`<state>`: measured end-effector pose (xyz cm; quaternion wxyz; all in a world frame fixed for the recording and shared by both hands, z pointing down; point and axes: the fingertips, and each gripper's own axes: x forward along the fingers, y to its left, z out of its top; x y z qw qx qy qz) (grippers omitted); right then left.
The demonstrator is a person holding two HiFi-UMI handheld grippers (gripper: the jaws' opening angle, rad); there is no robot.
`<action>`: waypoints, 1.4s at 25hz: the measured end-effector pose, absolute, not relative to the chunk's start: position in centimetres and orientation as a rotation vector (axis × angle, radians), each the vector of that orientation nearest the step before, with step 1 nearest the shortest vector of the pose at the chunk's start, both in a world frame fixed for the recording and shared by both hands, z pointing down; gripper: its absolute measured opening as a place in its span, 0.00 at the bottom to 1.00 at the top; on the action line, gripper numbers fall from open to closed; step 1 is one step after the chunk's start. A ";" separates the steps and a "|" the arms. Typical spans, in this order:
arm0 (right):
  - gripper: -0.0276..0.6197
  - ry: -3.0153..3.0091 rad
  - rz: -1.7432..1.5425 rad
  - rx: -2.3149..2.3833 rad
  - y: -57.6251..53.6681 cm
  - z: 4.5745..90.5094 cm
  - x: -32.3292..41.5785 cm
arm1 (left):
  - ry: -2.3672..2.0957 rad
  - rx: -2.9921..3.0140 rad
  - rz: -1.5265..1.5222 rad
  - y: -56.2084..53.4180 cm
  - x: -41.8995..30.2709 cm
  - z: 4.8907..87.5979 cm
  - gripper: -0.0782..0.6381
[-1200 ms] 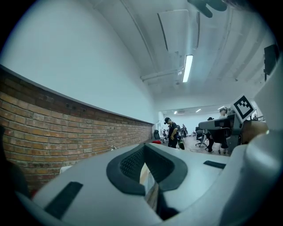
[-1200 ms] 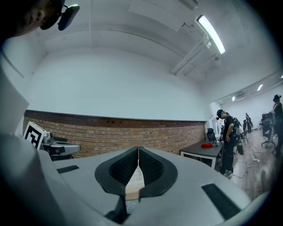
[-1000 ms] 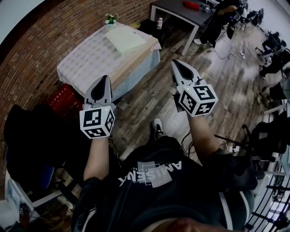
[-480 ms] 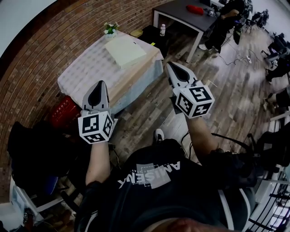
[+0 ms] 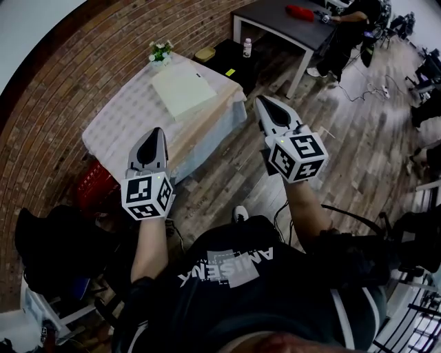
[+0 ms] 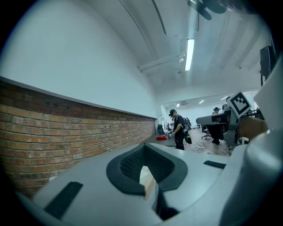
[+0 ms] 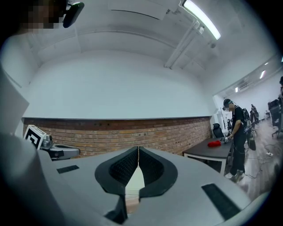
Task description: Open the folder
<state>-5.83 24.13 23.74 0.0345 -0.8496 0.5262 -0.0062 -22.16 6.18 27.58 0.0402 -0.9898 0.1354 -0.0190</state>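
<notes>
While both grippers hang in the air in front of the person, neither touches anything. Left gripper (image 5: 158, 131): fingers pressed together, nothing between them, confirmed in the left gripper view. Right gripper (image 5: 262, 99): fingers also together at the tips and empty, as the right gripper view shows. In the head view the grippers sit side by side, well apart, each pointing toward 12 o'clock, with the marker cubes nearest the person.

Folder (image 5: 182, 89): pale cream, closed, lying flat on the cloth-covered table (image 5: 127, 114). It is at about 1 o'clock from the left gripper tip and 9 o'clock from the right gripper tip, apart from both. It sits on the far half of the table, toward the 1 o'clock end. Flower pot (image 5: 160, 52) stands on the table at 11 o'clock from the folder, near it but not touching. Yellow item (image 5: 204, 54) is at 1 o'clock from the folder, at the table's far corner; what it is cannot be made out.

Black stand (image 5: 231, 65) is just beyond the table at 2 o'clock from the folder, and a bottle (image 5: 247, 47) is upright on it. Dark table (image 5: 272, 21) is farther off at 1 o'clock with a red object (image 5: 300, 12) on top; a second person (image 5: 344, 31) stands at its right end. Red crate (image 5: 93, 185) sits on the floor at 9 o'clock from the left gripper, beside the brick wall (image 5: 76, 76). Wooden floor (image 5: 344, 138) lies under the right gripper.
</notes>
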 end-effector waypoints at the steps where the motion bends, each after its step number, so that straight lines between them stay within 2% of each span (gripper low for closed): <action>1: 0.11 1.618 -0.022 -2.607 24.2 23.8 -4.8 | 0.420 -3.031 -0.067 6.2 -21.2 27.7 0.13; 9: 0.11 1.622 -0.041 -2.567 24.5 24.1 3.5 | 0.439 -3.009 -0.117 6.4 -13.8 27.6 0.13; 17: 0.11 1.642 -0.063 -2.531 25.0 25.1 9.0 | 0.498 -2.991 -0.144 6.7 -9.4 28.0 0.13; 35: 0.11 1.734 -0.082 -2.562 15.2 25.8 14.6 | 0.482 -3.023 -0.140 -2.1 -2.8 29.5 0.13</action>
